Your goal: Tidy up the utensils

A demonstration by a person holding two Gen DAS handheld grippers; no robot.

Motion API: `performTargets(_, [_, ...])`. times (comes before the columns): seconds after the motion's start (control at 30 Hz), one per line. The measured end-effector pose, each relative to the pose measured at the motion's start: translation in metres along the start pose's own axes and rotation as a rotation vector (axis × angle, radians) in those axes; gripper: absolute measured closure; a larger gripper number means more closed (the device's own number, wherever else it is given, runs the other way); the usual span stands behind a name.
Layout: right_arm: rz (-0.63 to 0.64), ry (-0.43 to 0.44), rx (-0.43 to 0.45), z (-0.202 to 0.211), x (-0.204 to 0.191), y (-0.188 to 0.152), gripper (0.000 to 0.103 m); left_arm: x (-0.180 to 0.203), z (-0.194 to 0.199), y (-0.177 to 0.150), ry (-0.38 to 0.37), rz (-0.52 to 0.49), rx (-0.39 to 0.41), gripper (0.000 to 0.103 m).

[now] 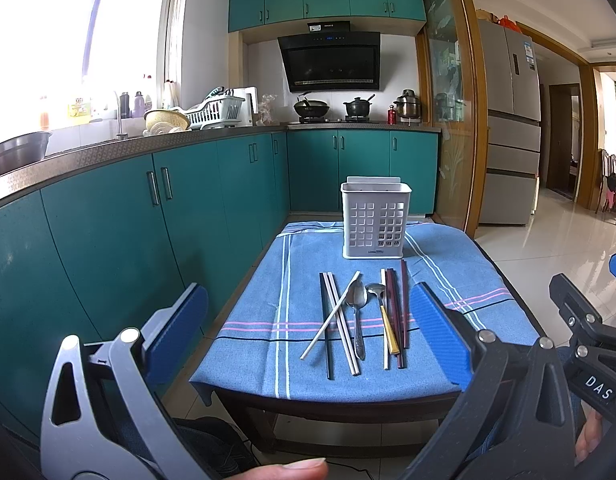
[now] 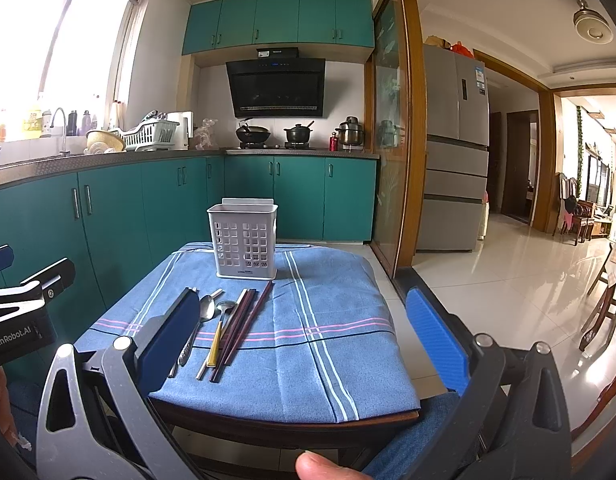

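— How do our claws stand?

— We hold the left gripper [image 1: 308, 328] and the right gripper [image 2: 303, 336] wide open, empty, above the table's near edge.

— And the utensils?

— We see chopsticks [image 1: 396, 312] and spoons [image 1: 358, 304] lying loose on the blue cloth [image 1: 448, 264], just before the white holder [image 1: 375, 219], which stands upright at the far end.

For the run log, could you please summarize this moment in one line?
left claw open, empty | right claw open, empty | chopsticks, spoons on blue cloth | white holder upright behind
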State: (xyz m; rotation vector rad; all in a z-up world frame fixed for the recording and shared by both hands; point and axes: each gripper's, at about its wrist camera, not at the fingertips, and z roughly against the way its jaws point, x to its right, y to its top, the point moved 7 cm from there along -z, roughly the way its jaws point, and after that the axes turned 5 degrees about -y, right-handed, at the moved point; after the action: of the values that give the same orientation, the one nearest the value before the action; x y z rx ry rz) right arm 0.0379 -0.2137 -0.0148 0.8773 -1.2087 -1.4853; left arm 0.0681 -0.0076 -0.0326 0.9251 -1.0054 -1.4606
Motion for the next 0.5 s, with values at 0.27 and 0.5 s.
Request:
performTargets(0.27, [0.086,0.030,-0.183,-0.060,0.003,-0.016,0.003,-0.016,-0.047,-0.002,0.033,0.006,-0.074,0.003])
performTargets(0.5, [0.021,0.042,-0.489,-0.140,0.015,-0.072,0.037,-0.034,-0.156,-0.026,-0.008,0.043,-0.291,0.019])
